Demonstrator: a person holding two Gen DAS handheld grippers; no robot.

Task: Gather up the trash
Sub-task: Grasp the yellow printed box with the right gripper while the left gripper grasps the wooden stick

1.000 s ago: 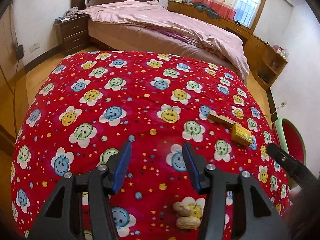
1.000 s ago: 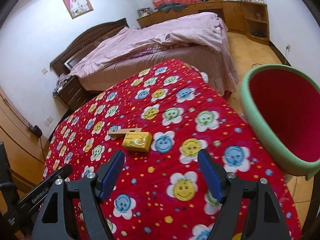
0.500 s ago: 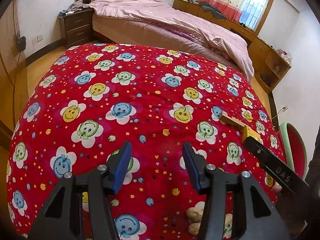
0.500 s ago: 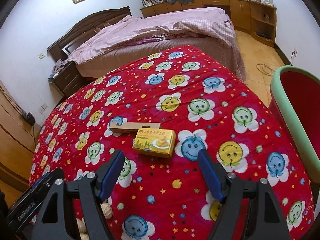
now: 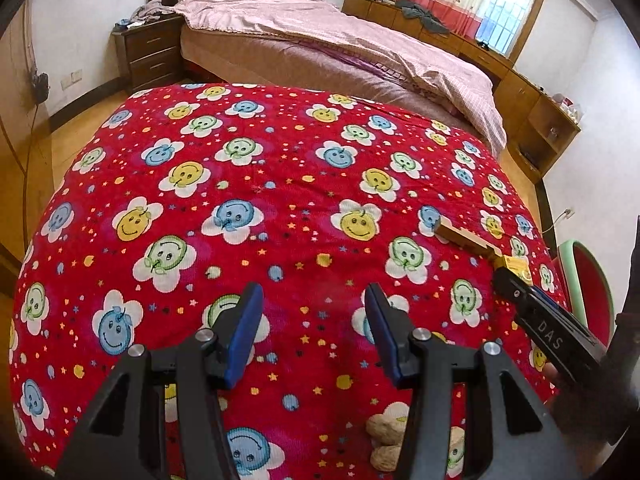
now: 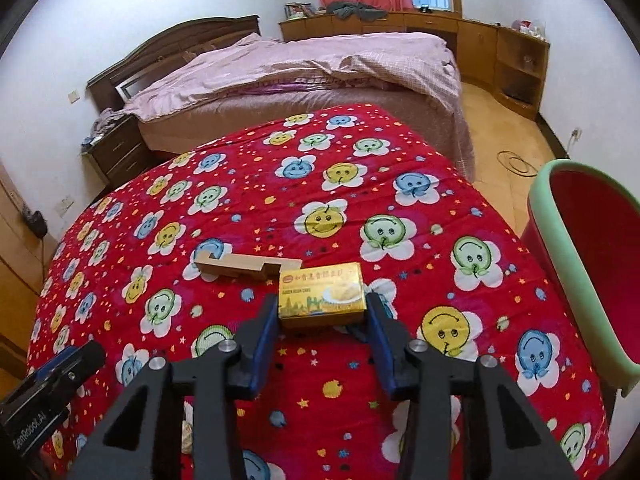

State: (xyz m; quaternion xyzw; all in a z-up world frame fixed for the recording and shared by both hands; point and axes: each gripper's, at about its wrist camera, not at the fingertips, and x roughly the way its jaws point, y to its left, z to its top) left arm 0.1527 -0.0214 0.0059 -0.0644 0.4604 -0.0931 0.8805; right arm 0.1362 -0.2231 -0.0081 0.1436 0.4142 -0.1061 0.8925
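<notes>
A yellow snack box lies on the red smiley-flower cloth, touching a wooden block behind it. My right gripper straddles the box, its jaws closing, and both blue pads touch the box's short sides. In the left wrist view the box and the block sit at the right, partly behind the right gripper's finger. My left gripper hovers open over bare cloth with nothing between its pads. Some peanuts lie just right of it.
A red bin with a green rim stands off the table's right edge. Behind the table is a bed with a pink quilt, a nightstand and wooden cabinets. The left gripper's body shows at the lower left.
My right gripper moved forward and down onto the yellow box, and its jaws narrowed from wide apart to touching the box's sides. The left gripper stayed open and hardly moved.
</notes>
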